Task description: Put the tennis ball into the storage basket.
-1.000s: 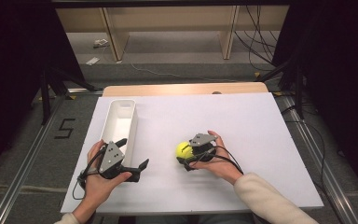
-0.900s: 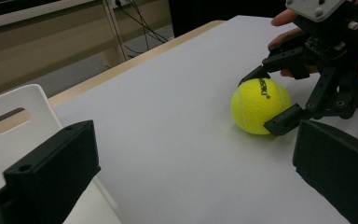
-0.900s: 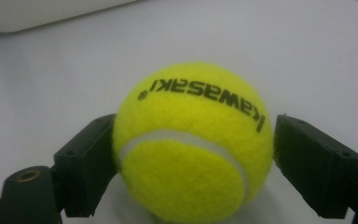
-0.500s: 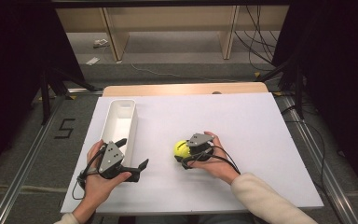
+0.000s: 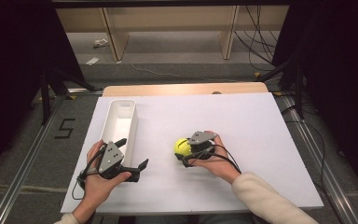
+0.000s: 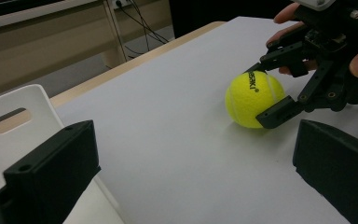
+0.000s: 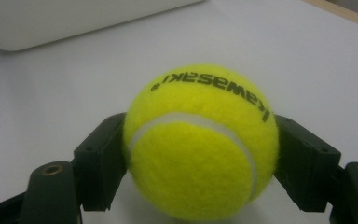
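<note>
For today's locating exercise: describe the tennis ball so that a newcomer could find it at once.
Start at the white table; the long white bin lies at its left. Right of the bin, near the front edge, the right gripper has its fingers either side of the tennis ball. It is the one bright yellow, round thing there.

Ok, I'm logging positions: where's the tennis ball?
High view: the tennis ball sits mid-table between the right claw's jaws, right of the white bin.
</note>
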`<state>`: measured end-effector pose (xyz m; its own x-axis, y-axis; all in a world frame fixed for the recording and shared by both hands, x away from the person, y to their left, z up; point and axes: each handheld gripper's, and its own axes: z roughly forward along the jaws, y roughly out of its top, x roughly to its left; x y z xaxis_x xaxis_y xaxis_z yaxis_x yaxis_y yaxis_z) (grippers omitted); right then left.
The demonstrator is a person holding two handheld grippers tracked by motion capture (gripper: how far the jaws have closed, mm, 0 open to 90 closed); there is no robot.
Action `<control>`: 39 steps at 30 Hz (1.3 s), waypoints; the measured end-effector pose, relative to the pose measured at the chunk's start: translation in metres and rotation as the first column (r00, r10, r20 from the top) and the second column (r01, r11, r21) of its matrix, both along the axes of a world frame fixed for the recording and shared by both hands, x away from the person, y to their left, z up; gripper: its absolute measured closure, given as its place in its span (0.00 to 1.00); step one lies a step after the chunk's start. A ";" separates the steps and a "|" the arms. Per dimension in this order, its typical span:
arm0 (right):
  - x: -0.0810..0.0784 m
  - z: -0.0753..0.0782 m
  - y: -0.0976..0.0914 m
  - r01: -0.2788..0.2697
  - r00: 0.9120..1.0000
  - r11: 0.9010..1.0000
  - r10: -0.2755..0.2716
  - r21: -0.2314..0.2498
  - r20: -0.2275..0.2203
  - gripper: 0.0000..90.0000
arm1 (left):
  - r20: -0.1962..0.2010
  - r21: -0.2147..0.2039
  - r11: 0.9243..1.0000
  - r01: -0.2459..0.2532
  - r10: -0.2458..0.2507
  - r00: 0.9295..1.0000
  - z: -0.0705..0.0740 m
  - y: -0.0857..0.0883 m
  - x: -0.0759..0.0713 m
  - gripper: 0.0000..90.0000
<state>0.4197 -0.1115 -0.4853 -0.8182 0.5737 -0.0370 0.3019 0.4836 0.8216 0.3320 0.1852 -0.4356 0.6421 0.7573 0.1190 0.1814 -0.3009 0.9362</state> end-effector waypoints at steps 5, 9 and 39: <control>0.001 0.002 0.000 -0.002 1.000 1.000 0.002 0.005 0.012 0.29 | 0.000 0.000 1.000 0.000 0.000 1.000 0.000 0.000 0.000 0.00; 0.001 0.004 -0.001 0.002 1.000 1.000 -0.002 0.013 0.015 0.29 | 0.000 0.000 1.000 0.000 0.000 1.000 0.000 0.000 0.000 0.00; 0.002 0.018 -0.003 0.016 0.999 0.999 -0.017 0.039 0.037 0.29 | 0.002 -0.003 1.000 -0.001 0.001 1.000 0.000 0.001 0.000 0.00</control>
